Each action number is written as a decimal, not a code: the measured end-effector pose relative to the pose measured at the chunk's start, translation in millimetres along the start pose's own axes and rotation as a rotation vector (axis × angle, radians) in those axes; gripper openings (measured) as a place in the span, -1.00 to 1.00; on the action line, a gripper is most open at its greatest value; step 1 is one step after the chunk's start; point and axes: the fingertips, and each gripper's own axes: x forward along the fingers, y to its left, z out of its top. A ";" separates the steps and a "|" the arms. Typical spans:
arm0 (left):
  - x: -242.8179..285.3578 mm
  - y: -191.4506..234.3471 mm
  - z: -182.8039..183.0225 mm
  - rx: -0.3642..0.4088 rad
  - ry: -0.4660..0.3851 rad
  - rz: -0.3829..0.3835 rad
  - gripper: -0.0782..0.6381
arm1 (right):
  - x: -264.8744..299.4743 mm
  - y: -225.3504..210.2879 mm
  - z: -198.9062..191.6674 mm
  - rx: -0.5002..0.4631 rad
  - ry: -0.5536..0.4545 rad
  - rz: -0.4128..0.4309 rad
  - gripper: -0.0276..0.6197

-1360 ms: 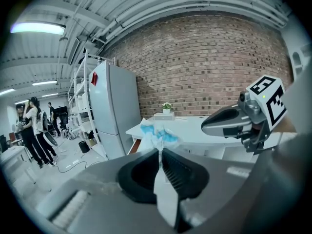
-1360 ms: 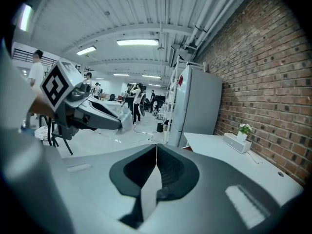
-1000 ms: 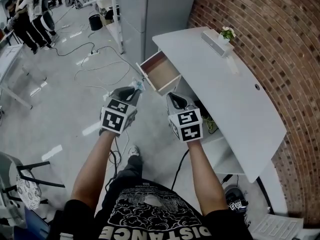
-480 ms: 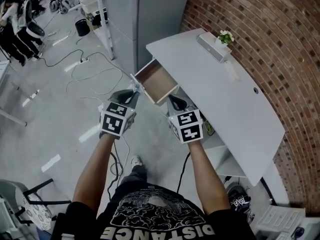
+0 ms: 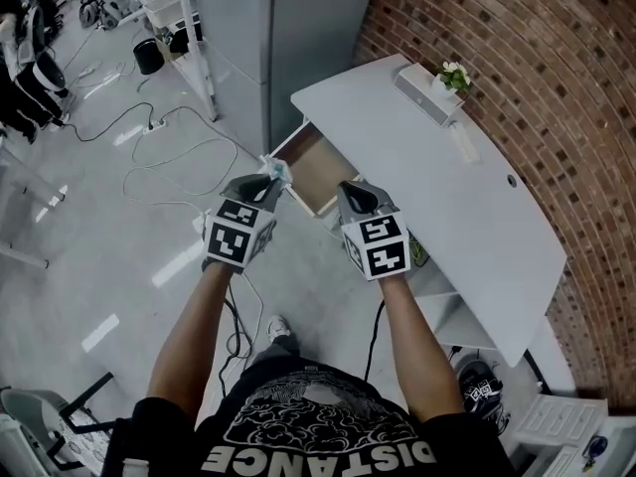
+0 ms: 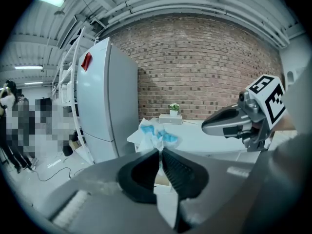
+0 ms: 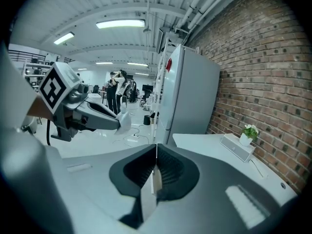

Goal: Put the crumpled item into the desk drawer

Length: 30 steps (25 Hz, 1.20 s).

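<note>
My left gripper (image 6: 160, 152) and right gripper (image 7: 156, 147) carry matt black ribbed pads in smooth grey plastic shells, and the crumpled item (image 6: 155, 136) looks like thin, creased white-and-blue paper or film. The desk (image 5: 447, 197) top is smooth matt white, and its drawer (image 5: 316, 167) is lined in brown wood-look board. The brick wall (image 5: 537, 68) is rough, and the grey floor (image 5: 119, 237) is smooth with a glossy sheen.

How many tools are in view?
2. The left tool, shut on the crumpled item, is by the open drawer's front left corner; the right tool, shut and empty, is by its front right corner.
</note>
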 end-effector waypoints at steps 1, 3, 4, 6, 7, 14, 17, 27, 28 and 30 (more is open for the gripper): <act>2.6 4.3 0.1 -0.004 -0.005 -0.005 -0.70 | 3.7 0.6 2.1 0.000 0.003 -0.005 -0.89; 6.7 11.6 -0.3 -0.006 -0.010 -0.014 -0.70 | 10.8 2.4 5.0 0.001 0.010 -0.012 -0.89; 8.1 14.5 -0.6 -0.005 -0.011 -0.018 -0.70 | 14.1 3.3 5.8 0.001 0.013 -0.014 -0.89; 10.4 19.8 -0.6 -0.005 -0.009 -0.023 -0.70 | 19.9 3.9 7.2 0.002 0.017 -0.017 -0.89; 11.4 22.6 -0.5 -0.006 -0.008 -0.025 -0.70 | 22.4 4.0 8.3 0.002 0.018 -0.018 -0.89; 19.5 35.6 -1.0 -0.007 -0.004 -0.038 -0.70 | 37.3 3.1 10.4 0.010 0.028 -0.028 -0.89; 23.6 39.1 -0.8 -0.006 -0.002 -0.041 -0.70 | 41.9 3.2 9.7 0.014 0.031 -0.027 -0.89; 36.7 41.3 -2.5 0.019 0.010 -0.051 -0.70 | 56.0 4.0 -3.7 0.024 0.041 -0.003 -0.88; 39.9 41.1 -3.0 0.025 0.011 -0.053 -0.70 | 58.3 2.5 -5.7 0.025 0.039 -0.002 -0.88; 46.8 40.0 -6.5 0.039 0.017 -0.059 -0.70 | 64.0 -0.6 -10.8 0.030 0.033 -0.003 -0.88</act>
